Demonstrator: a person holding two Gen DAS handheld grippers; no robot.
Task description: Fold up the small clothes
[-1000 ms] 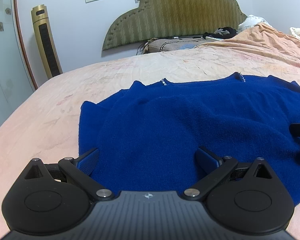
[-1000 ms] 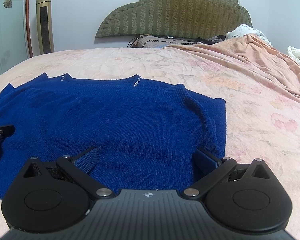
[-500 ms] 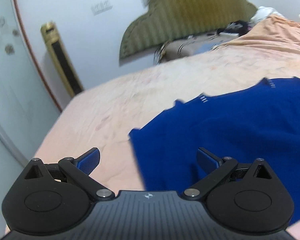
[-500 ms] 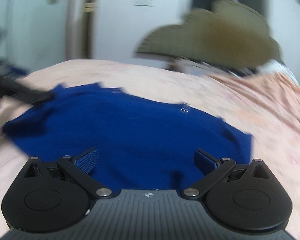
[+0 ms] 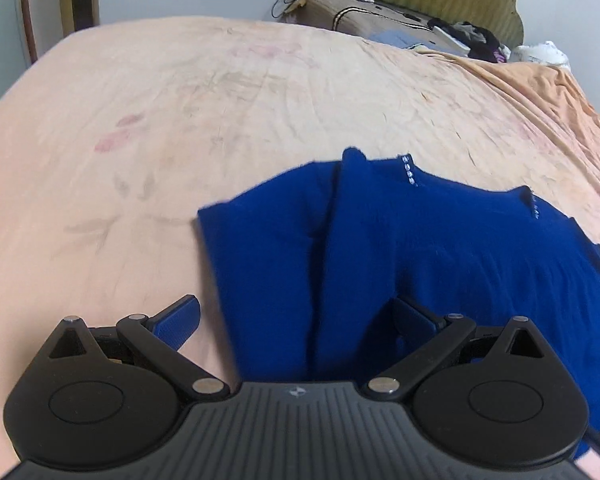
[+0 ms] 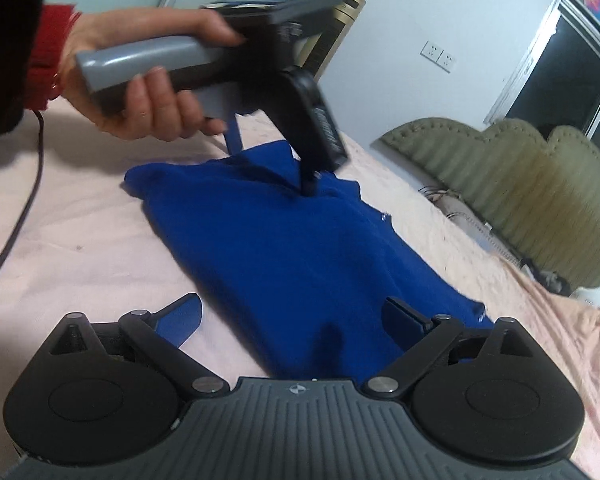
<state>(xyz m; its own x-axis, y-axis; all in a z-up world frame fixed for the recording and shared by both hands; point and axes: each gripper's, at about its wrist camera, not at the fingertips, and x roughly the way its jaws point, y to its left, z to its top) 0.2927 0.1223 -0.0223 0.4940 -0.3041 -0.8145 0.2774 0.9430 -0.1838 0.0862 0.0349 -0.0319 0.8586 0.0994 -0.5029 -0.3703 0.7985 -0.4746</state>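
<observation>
A wide bed covered by a pale peach sheet with faint floral print (image 5: 220,92) fills both views, backed by an olive-green scalloped padded headboard (image 6: 532,184) against a white wall with a double wall socket (image 6: 438,55). A deep blue knitted sweater with small beaded trims at the neckline (image 5: 440,248) lies flat on the sheet. In the left wrist view the left gripper (image 5: 296,320) has its jaws spread wide and holds nothing; the sweater's folded-in sleeve and side edge run between the jaws, the left jaw over bare sheet and the right jaw over the blue knit. In the right wrist view the right gripper (image 6: 292,316) is likewise wide open and empty, with the sweater's near edge passing between its jaws and stretching away ahead of them. Beyond those jaws, the person's left hand (image 6: 140,80), in a red cuff, grips the grey handle of the left gripper, whose fingertips come down to the far end of the sweater; whether they touch it cannot be told. A dark cable (image 6: 16,220) trails across the sheet left of the right jaws. Ahead of the left jaws, a patterned brown pillow (image 5: 364,16) and dark crumpled clothes (image 5: 476,38) sit near the headboard.
</observation>
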